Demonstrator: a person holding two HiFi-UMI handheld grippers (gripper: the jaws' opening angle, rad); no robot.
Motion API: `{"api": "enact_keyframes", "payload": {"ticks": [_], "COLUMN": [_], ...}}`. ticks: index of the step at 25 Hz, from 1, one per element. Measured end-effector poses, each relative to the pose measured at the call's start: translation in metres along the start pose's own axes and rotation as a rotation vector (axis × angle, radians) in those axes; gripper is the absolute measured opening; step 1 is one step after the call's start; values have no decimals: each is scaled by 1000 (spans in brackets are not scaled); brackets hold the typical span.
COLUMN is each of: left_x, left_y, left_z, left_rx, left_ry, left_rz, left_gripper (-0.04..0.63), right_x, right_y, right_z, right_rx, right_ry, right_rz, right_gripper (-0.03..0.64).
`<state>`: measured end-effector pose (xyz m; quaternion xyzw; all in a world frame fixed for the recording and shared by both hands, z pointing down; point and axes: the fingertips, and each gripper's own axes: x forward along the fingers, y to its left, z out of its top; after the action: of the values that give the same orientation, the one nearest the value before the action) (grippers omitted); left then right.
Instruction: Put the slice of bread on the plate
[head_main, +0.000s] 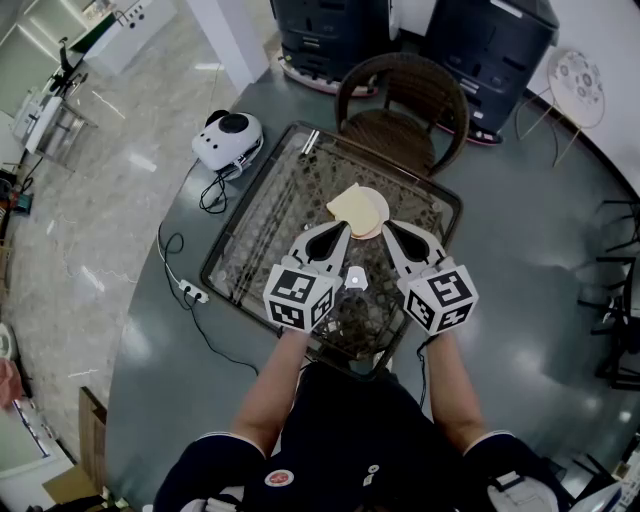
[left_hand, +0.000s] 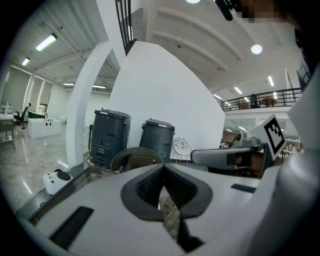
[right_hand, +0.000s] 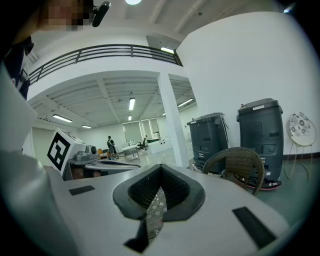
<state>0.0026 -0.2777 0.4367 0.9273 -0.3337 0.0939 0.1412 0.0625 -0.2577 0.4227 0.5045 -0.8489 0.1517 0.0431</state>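
A pale slice of bread (head_main: 351, 204) lies on a small round plate (head_main: 375, 226) with a peach rim, in the middle of the glass-topped table (head_main: 246, 222). My left gripper (head_main: 345, 229) hovers just in front of the plate's left side, jaws shut and empty. On the plate's right side my right gripper (head_main: 388, 227) hangs level with it, also shut on nothing. In the left gripper view the jaws (left_hand: 163, 168) meet at their tips, and in the right gripper view (right_hand: 160, 168) they do the same. Neither gripper view shows the bread or the plate.
A wicker chair (head_main: 402, 98) stands at the table's far side, with two dark bins (head_main: 488, 48) behind it. A white device (head_main: 229, 138) and a cabled power strip (head_main: 194, 292) lie on the floor to the left. A small white object (head_main: 356, 277) sits between the grippers.
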Motion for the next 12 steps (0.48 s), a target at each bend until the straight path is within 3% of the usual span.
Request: {"api": "enact_keyframes", "payload": {"ticks": [12], "left_x": [1], "left_y": [-2], "left_z": [2], "left_rx": [-8], "left_ry": [7], "left_rz": [-1], "left_gripper": [8], "right_x": [-1], "right_y": [-2], "right_z": [6], "right_rx": [-8], "right_ry": [-2], "right_rz": [0], "right_gripper": [6]}}
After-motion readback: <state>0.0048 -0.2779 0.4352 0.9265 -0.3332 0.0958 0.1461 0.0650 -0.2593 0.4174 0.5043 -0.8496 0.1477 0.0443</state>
